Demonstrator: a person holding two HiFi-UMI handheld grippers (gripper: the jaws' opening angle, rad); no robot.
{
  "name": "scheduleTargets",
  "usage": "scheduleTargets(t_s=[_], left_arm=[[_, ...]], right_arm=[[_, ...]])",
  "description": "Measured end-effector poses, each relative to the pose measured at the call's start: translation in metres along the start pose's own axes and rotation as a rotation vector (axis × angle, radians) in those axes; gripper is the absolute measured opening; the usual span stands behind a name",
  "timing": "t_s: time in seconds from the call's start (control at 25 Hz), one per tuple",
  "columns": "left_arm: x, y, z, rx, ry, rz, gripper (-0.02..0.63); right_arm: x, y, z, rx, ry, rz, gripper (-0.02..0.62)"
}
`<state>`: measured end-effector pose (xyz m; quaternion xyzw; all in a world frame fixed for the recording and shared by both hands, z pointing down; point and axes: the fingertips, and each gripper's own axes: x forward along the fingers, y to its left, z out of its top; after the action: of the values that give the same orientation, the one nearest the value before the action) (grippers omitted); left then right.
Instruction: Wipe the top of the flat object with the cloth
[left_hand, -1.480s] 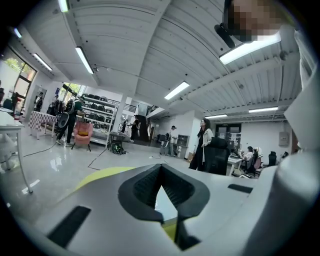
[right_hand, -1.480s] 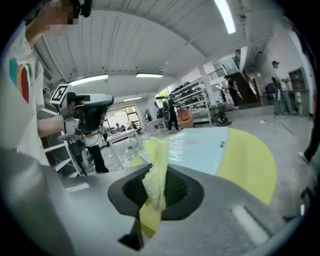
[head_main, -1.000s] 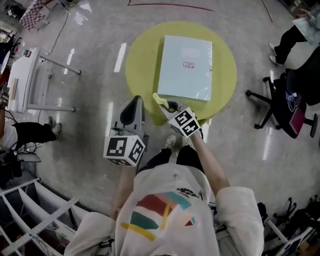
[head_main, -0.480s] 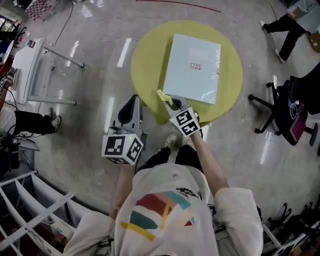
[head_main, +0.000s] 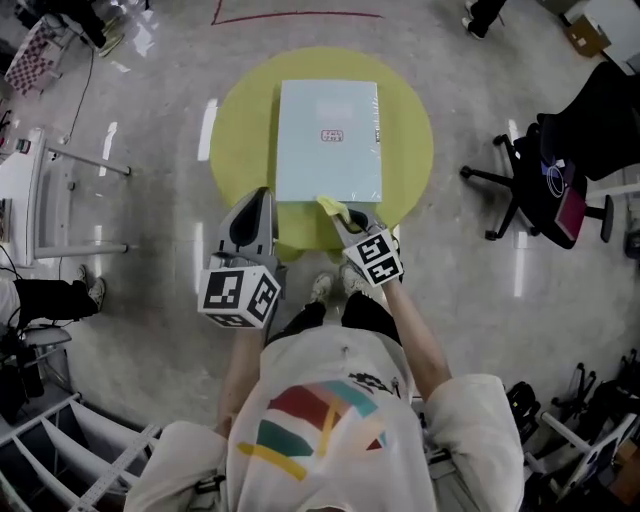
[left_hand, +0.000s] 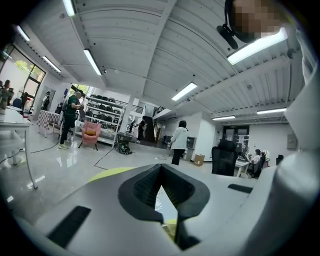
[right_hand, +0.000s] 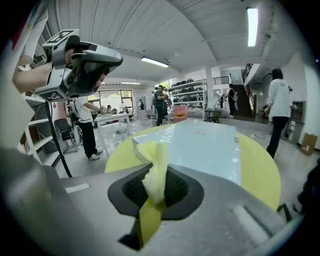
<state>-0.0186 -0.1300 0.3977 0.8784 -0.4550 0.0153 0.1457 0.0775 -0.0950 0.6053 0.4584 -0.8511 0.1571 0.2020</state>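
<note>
A flat pale-blue box (head_main: 330, 140) wrapped in clear film lies on a round yellow-green table (head_main: 410, 150); it also fills the middle of the right gripper view, box (right_hand: 200, 145). My right gripper (head_main: 342, 218) is shut on a yellow cloth (head_main: 329, 207), whose free end hangs just over the box's near edge. The cloth (right_hand: 155, 175) stands up crumpled between the jaws. My left gripper (head_main: 252, 212) is shut with nothing in it, at the table's near left rim, beside the box.
A black office chair (head_main: 540, 180) stands right of the table and a white desk (head_main: 40, 190) far left. People (right_hand: 277, 107) and shelving stand in the background of the hall. My feet (head_main: 335, 285) are just below the table edge.
The view has shifted so the table and box sit more to the left and squarer. Both grippers have come closer to the box's near edge, the cloth now over it.
</note>
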Motion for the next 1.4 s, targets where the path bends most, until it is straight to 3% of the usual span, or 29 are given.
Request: scheduleTargets(t_s=[0.48,0.88,1.0,1.2,1.4], left_arm=[[0.036,-0.045,0.022,0.018,-0.028,-0.103,0.014],[0.041,-0.053,0.030,0.030,-0.069,-0.119,0.014],[0.041,-0.049,0.035,0.030,-0.077,-0.101,0.014],[0.038,-0.051,0.054,0.059,-0.085,-0.051,0.014],[0.030,-0.066,0.094,0.063,-0.158,-0.069,0.014]], right_arm=[[-0.070,-0.080,-0.044,0.056,0.069,-0.196,0.026],[-0.089,-0.095,-0.049,0.094,0.058,-0.243,0.026],[-0.095,-0.100,-0.015,0.150,-0.049,-0.239,0.026],[-0.118,-0.125,0.099,0.139,-0.243,-0.333,0.026],[-0.165,-0.116,0.218,-0.038,-0.367,-0.474,0.026]])
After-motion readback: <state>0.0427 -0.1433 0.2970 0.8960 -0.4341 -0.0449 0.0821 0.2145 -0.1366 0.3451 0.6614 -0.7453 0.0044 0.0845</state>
